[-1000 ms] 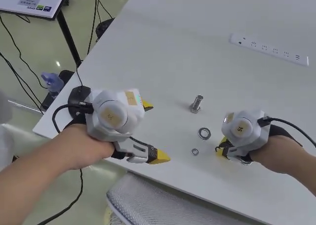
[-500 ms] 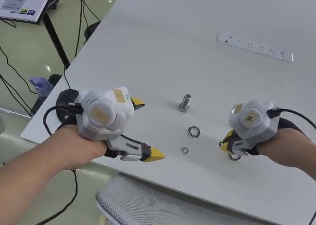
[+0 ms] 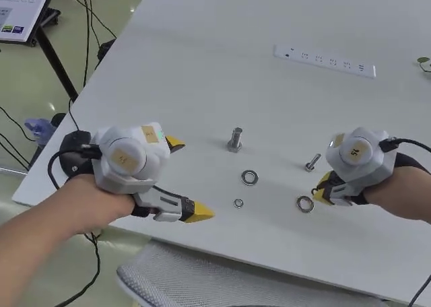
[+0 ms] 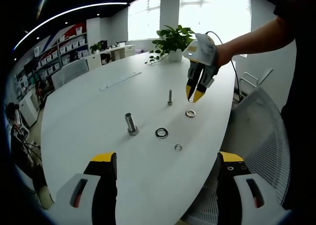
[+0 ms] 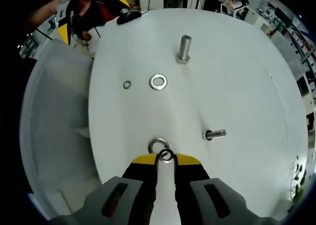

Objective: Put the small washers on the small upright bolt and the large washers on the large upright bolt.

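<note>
Pinching by the rim is judged right for the small washer (image 5: 162,155), thin, stiff, light and slippery steel; it is held between the nearly closed tips of the right gripper (image 5: 166,161), near the small bolt (image 5: 214,134). The left gripper (image 4: 166,158) is spread wide, empty.

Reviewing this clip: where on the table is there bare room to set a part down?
Bare: the wide stretch between the power strip and the large bolt. Crowded: the near edge, where washers and the small bolt sit between the left tool and right tool.
</note>
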Tool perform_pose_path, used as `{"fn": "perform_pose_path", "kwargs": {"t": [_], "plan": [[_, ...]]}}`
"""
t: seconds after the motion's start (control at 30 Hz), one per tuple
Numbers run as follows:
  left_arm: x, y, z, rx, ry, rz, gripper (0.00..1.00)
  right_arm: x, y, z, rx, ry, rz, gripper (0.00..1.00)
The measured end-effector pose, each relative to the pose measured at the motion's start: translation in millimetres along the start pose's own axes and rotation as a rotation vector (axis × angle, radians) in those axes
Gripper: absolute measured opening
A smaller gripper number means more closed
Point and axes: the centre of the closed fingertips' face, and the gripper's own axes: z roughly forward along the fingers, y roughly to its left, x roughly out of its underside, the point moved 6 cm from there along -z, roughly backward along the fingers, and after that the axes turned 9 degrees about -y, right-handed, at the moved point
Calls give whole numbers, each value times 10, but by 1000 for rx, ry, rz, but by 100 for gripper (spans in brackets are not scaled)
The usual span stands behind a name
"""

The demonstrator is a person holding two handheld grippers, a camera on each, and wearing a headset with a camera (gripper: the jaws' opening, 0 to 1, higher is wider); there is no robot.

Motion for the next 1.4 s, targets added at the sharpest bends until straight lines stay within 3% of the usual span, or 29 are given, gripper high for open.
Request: {"fn": "perform_pose_path", "kwargs": {"t": [0.37,0.73,0.97,1.4], "plan": [[26,23,37,2,4,-2,84,-9,-163,-166,26,-4,25,13],[43,29,72,9,8,3,86,-153,-485,-247,66,-17,19,13],[37,24,93,14,10,7,86,-289,-585,-208,66,-30,7,13],[56,36,70,12,16,1,87,-324,-654,-64,48,-12,-6,13]]}}
